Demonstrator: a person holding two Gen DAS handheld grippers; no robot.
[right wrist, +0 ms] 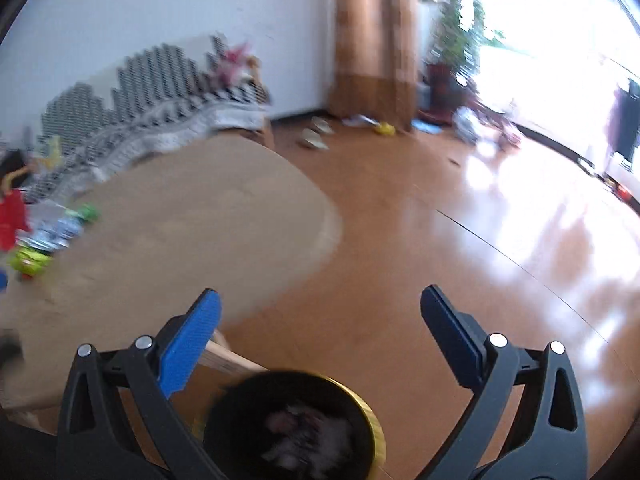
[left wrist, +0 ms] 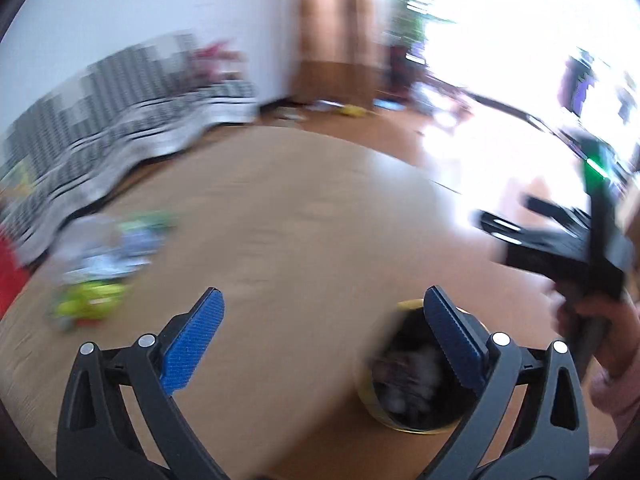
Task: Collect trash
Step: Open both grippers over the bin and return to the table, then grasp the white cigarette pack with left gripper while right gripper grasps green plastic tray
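My left gripper [left wrist: 322, 300] is open and empty above the tan table [left wrist: 288, 208]. A round bin [left wrist: 412, 380] with a yellow rim and black liner, with crumpled trash inside, sits just below its right finger. Blurred wrappers in yellow-green, blue and white [left wrist: 100, 264] lie at the table's left. My right gripper [right wrist: 320, 300] is open and empty above the same bin [right wrist: 296, 424], beyond the table's right edge. The wrappers show far left in the right wrist view [right wrist: 44, 236]. The right gripper also shows in the left wrist view [left wrist: 560, 240], held by a hand.
A patterned grey sofa [left wrist: 112, 120] stands behind the table. A red object [right wrist: 12, 216] sits at the far left. The wooden floor [right wrist: 460, 240] spreads to the right, with small items [right wrist: 352, 128] scattered near the curtain [right wrist: 372, 40] and a plant [right wrist: 452, 32].
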